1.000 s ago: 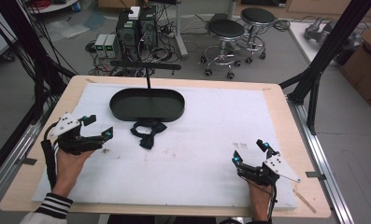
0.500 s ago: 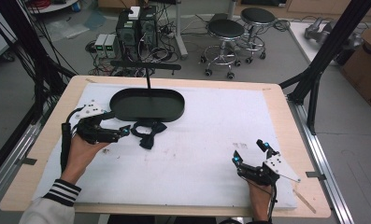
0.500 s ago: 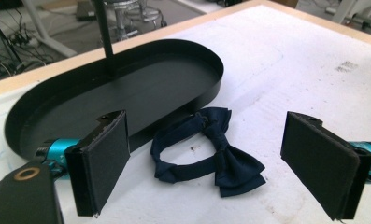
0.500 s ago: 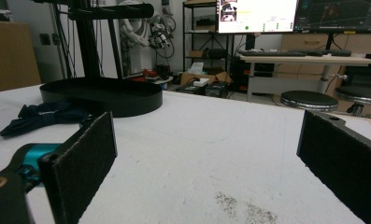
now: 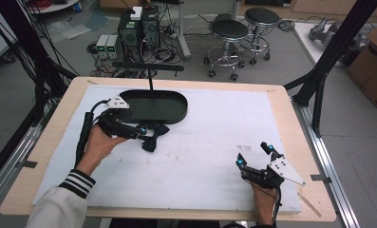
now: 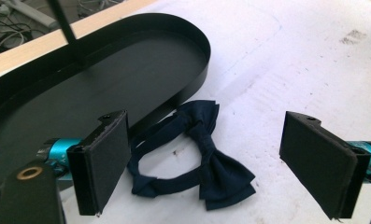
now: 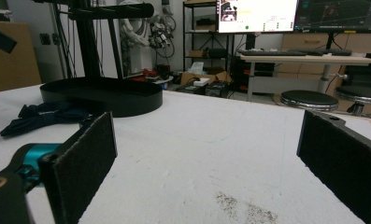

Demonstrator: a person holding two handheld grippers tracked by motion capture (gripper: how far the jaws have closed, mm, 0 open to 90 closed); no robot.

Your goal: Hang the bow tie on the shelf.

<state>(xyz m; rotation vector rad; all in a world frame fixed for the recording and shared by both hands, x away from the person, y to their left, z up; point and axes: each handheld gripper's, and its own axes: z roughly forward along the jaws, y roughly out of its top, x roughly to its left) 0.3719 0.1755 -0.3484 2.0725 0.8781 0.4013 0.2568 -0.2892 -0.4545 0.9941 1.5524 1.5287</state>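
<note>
My left claw hangs released, its jaws astride the navy bow tie lying beside the black oval tray. From above my claw hides part of the tie. My right claw rests released, well apart on the counter.

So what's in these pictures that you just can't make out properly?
- Bow tie: in the high view the left gripper partly covers it; in the right gripper view it looks like a dark heap.
- Black tray: the left gripper view's edge cuts off its far end, and one pad hides part of its wall.
- Thin pole standing in the tray: its top is cut off in the left gripper view.
- Monitor text: too small, right gripper view.
</note>
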